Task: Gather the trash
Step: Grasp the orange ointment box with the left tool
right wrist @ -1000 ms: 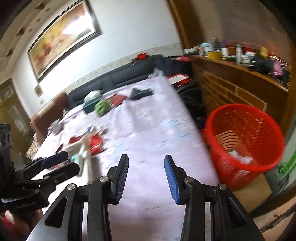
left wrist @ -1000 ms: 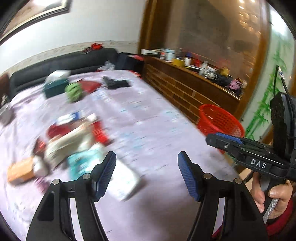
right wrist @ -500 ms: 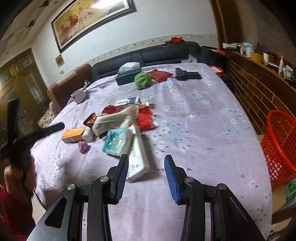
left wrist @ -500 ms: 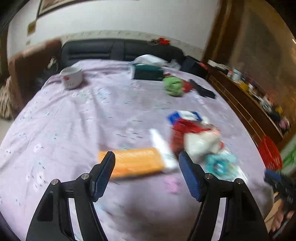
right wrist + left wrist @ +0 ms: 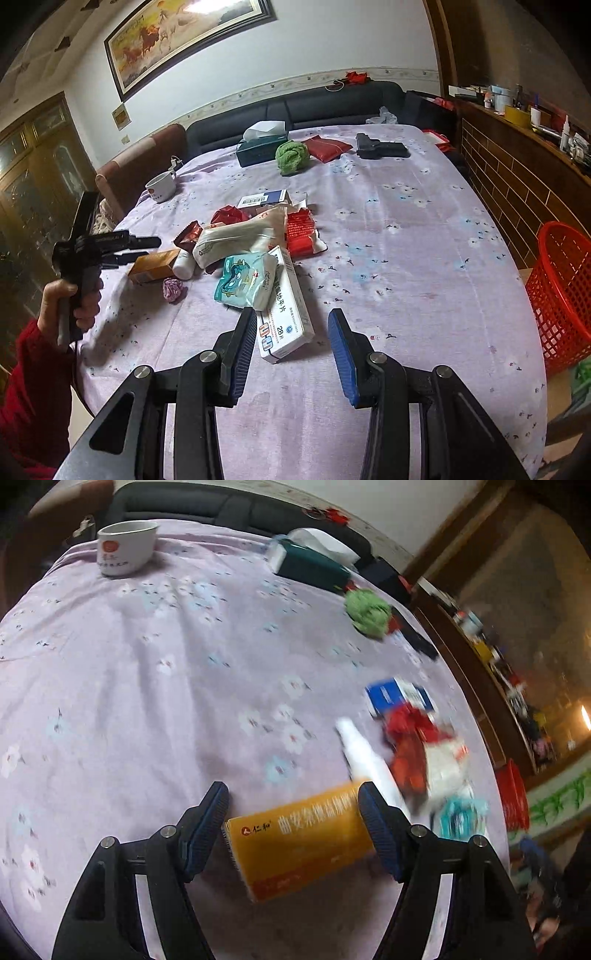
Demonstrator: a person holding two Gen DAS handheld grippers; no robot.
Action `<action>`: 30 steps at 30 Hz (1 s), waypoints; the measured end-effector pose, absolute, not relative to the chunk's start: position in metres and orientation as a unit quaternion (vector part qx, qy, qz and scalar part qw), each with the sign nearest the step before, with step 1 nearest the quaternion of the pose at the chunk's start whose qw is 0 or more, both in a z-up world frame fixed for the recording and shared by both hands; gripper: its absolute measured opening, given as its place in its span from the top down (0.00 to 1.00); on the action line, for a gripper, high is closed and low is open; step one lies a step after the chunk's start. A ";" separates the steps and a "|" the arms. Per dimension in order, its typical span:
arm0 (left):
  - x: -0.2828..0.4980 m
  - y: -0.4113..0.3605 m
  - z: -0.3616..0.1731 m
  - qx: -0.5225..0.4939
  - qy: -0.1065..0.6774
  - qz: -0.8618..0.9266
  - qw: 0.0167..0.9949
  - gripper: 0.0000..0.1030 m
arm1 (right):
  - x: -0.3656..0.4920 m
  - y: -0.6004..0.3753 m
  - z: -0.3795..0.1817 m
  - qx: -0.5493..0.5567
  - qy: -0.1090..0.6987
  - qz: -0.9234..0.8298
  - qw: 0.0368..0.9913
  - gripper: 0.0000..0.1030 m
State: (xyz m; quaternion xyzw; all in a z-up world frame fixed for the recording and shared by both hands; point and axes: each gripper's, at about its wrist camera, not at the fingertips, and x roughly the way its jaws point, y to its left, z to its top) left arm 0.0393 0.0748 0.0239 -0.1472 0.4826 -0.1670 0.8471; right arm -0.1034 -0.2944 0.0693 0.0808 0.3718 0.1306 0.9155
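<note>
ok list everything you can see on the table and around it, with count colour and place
orange box: 1, orange, near left edge, between the left gripper's fingers
white bottle: 1, white, beside the orange box
purple wad: 1, purple, in front of the bottle
tissue pack: 1, teal and white, atop the white box
white box: 1, white, ahead of the right gripper
red wrappers: several, red, mid pile
blue-white box: 1, behind the pile
mug: 1, white, far left
tissue box: 1, dark green, far end
green cloth: 1, far end
basket: 1, red, right of the table
left gripper: open
right gripper: open
</note>
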 end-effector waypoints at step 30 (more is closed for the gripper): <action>-0.048 0.047 0.023 -0.084 0.415 -0.093 0.901 0.50 | -0.079 -0.221 0.065 0.053 0.396 0.211 0.892 0.58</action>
